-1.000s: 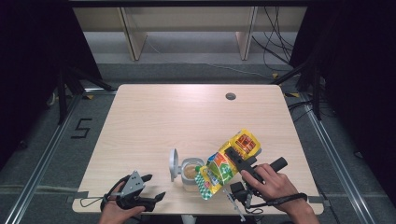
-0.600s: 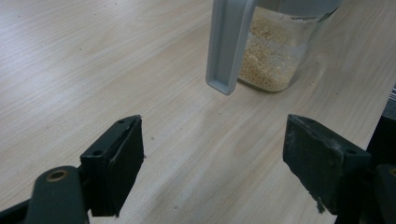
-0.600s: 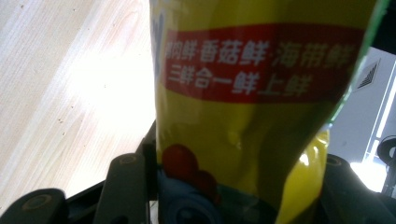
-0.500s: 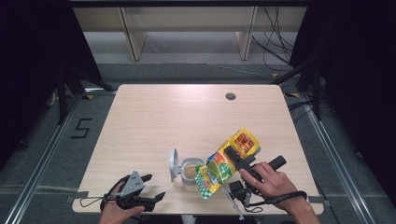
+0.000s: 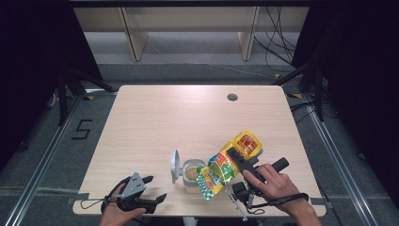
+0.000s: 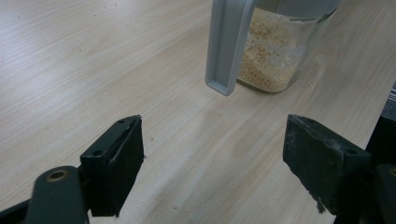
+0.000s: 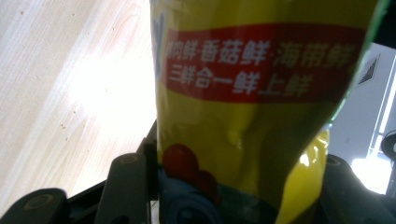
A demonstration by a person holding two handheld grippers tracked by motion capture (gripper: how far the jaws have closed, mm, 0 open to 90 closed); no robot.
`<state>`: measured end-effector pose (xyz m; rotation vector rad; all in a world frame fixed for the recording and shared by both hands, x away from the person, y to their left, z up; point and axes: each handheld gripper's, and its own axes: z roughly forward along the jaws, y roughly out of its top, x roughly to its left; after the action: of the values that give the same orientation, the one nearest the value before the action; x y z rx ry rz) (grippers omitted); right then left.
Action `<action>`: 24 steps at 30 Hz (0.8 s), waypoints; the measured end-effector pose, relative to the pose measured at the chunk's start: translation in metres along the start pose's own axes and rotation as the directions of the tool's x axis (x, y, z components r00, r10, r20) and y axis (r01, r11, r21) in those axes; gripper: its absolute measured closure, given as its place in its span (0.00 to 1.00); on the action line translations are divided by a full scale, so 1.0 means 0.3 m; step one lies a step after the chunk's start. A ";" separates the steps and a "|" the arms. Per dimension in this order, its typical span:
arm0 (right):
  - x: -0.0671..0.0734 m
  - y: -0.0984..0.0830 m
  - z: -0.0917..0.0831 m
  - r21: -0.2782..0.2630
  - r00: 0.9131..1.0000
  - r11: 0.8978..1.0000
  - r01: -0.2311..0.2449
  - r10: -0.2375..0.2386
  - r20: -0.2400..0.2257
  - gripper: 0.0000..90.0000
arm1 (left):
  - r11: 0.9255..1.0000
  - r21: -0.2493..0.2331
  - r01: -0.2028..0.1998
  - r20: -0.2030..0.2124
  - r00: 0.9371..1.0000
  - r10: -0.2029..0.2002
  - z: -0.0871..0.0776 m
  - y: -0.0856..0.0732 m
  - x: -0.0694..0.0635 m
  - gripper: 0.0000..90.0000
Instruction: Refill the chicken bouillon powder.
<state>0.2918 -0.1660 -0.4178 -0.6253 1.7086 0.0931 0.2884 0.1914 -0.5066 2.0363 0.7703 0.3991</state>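
A yellow pouch (image 5: pixel 229 164) is gripped by the right hand-held gripper (image 5: pixel 239 162) and tilted over the jar (image 5: pixel 192 175); the left hand-held gripper (image 5: pixel 151 190) is held open on the tabletop (image 5: pixel 179 122).

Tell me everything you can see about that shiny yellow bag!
The yellow bag is a glossy, crinkly pouch, plastic or foil by its look, with green edging, colourful pictures and a red band of white Chinese writing. It is tipped over on a slant, its lower end over the open mouth of the clear jar, which holds pale grains. The right hand-held gripper squeezes it between its black jaws, denting its sides. The bag hangs above the wooden table.
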 end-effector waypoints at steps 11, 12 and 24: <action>0.027 -0.007 0.007 -0.016 0.997 0.997 -0.078 0.078 0.016 0.59 | 1.000 -0.001 0.001 -0.001 1.000 -0.001 0.000 0.000 0.000 0.22; 0.018 -0.008 0.007 -0.015 0.999 0.999 -0.047 0.047 0.013 0.59 | 1.000 -0.001 0.027 -0.002 1.000 -0.027 0.000 -0.002 -0.005 0.22; 0.055 -0.036 0.010 -0.051 0.978 0.977 -0.207 0.206 -0.028 0.61 | 0.999 0.003 0.032 -0.001 0.999 -0.032 0.002 -0.002 -0.005 0.22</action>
<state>0.2975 -0.1798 -0.4309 -0.4876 1.7939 0.2811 0.2874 0.1904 -0.5074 2.0239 0.8030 0.3812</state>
